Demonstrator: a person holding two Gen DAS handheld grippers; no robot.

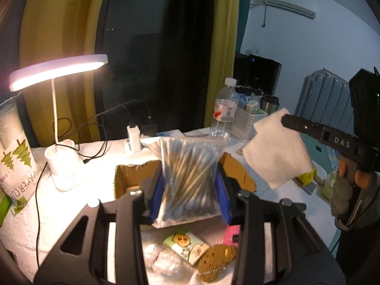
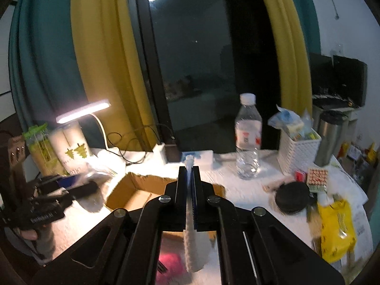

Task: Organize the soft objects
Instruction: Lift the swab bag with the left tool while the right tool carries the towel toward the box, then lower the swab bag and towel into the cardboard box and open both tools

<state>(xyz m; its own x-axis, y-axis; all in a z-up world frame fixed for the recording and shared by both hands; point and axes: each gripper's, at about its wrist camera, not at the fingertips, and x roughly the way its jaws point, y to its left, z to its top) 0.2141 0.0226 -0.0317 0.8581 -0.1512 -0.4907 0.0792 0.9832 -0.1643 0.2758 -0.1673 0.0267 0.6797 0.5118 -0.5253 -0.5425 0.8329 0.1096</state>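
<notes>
My left gripper (image 1: 190, 190) is shut on a clear bag of cotton swabs (image 1: 188, 178) and holds it above an open cardboard box (image 1: 128, 180). My right gripper (image 2: 189, 190) is shut on a white cloth pad (image 2: 193, 244), seen edge-on between its jaws above the same box (image 2: 133, 190). In the left wrist view the pad (image 1: 277, 149) hangs flat from the right gripper (image 1: 288, 121), up and to the right of the box. Below the left gripper lie a brown knitted piece (image 1: 217, 258), a green tissue pack (image 1: 186, 244) and a pink item (image 1: 231, 235).
A lit desk lamp (image 1: 61, 71) and a paper cup sleeve (image 1: 14, 152) stand at the left with cables. A water bottle (image 2: 248, 137), a white basket (image 2: 298, 152), a steel cup (image 2: 331, 137), a black round lid (image 2: 293, 197) and a yellow bag (image 2: 337, 232) crowd the right.
</notes>
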